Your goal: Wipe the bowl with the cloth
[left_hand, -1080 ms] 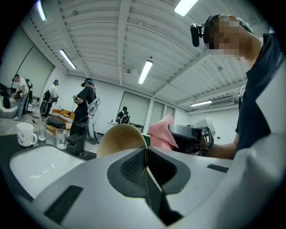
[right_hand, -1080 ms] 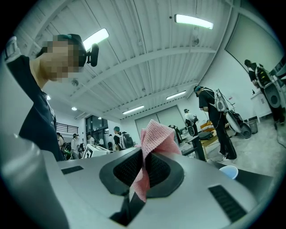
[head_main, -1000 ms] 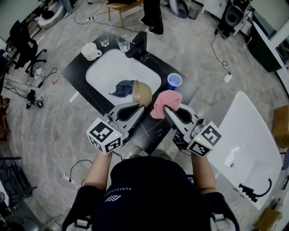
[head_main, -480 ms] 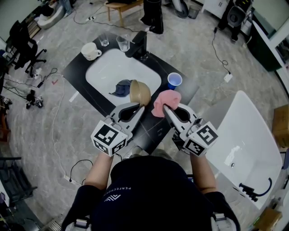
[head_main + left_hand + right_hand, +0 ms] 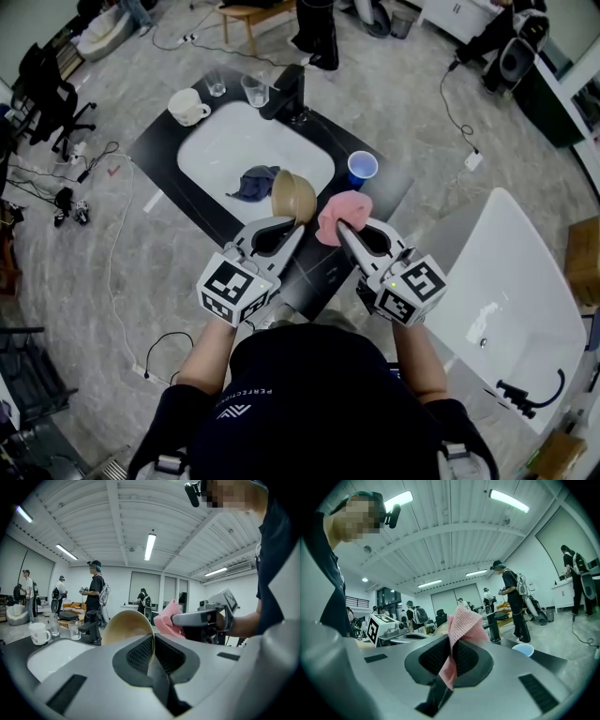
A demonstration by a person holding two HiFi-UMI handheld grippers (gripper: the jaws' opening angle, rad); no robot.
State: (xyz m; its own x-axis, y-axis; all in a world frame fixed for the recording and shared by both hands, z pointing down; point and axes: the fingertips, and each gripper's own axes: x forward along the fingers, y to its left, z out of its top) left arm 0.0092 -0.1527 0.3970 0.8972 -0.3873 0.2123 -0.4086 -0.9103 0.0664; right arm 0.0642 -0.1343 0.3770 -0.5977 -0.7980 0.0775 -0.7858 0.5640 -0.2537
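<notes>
Our left gripper has its jaws pressed nearly together on the rim of the bowl, with the thin wall pinched between the ribbed pads. We hold the bowl up, tipped on its side, over the sink's near right corner, at 12 o'clock from the gripper's tips. Our right gripper is clamped on the cloth: a pink fold runs down between its pads and the rest bunches up past the tips. The cloth sits at 3 o'clock from the bowl, just beside it; we cannot tell whether the two touch. Both grippers point toward 12 o'clock, side by side, with their tips close together.

The sink is white and set in a black counter. A dark blue rag lies in the sink at 9 o'clock from the bowl. A blue cup stands upright on the counter at 1 o'clock from the cloth, near it but apart. The faucet stands at the sink's far edge, at 12 o'clock from the bowl. Two glasses stand at 9 o'clock from the faucet. A white mug stands by the sink's far left corner, at 10 o'clock from the rag.
</notes>
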